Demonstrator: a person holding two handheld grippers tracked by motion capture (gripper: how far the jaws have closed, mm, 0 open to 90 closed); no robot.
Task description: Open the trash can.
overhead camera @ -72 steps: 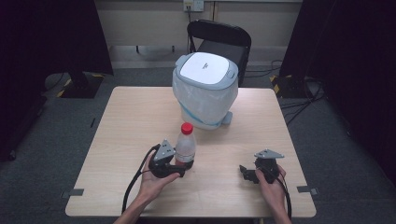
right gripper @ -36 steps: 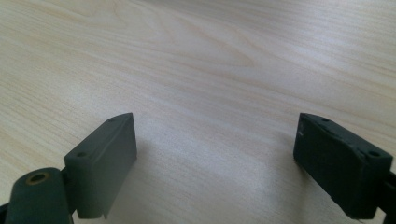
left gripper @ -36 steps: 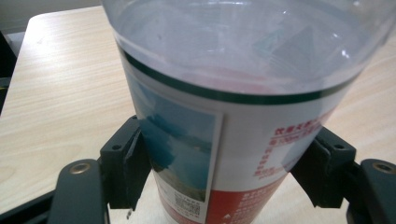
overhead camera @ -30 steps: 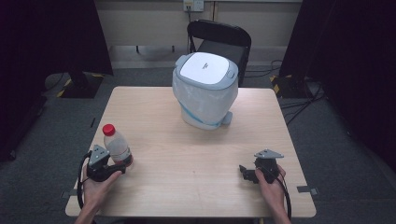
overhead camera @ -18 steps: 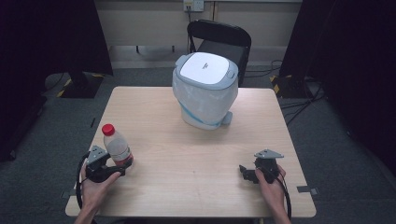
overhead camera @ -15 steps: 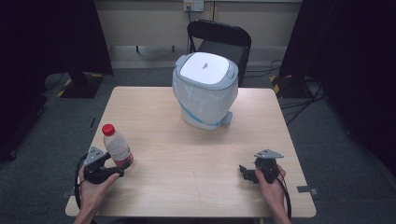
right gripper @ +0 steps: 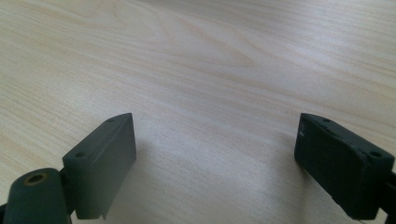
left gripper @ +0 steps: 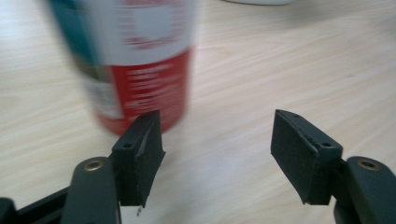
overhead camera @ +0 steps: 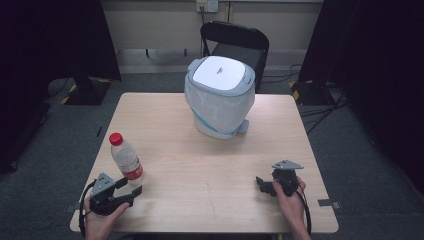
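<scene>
High view: clear plastic bottle (overhead camera: 126,160), red cap and label, upright on pale woodgrain table (overhead camera: 200,170); left gripper (overhead camera: 131,186) released, its jaws just closing on nothing; right gripper (overhead camera: 260,184) spread empty.

Bottle (left gripper: 135,60) blurred, top cut off

The bottle (overhead camera: 125,159) stands upright on the table (overhead camera: 165,120) toward eight o'clock, with the left gripper (overhead camera: 131,186) just beside it at its six o'clock, apart from it. The bin (overhead camera: 220,97) sits toward twelve o'clock, a chair (overhead camera: 234,42) behind it. The right gripper (overhead camera: 260,183) rests near four o'clock.
</scene>
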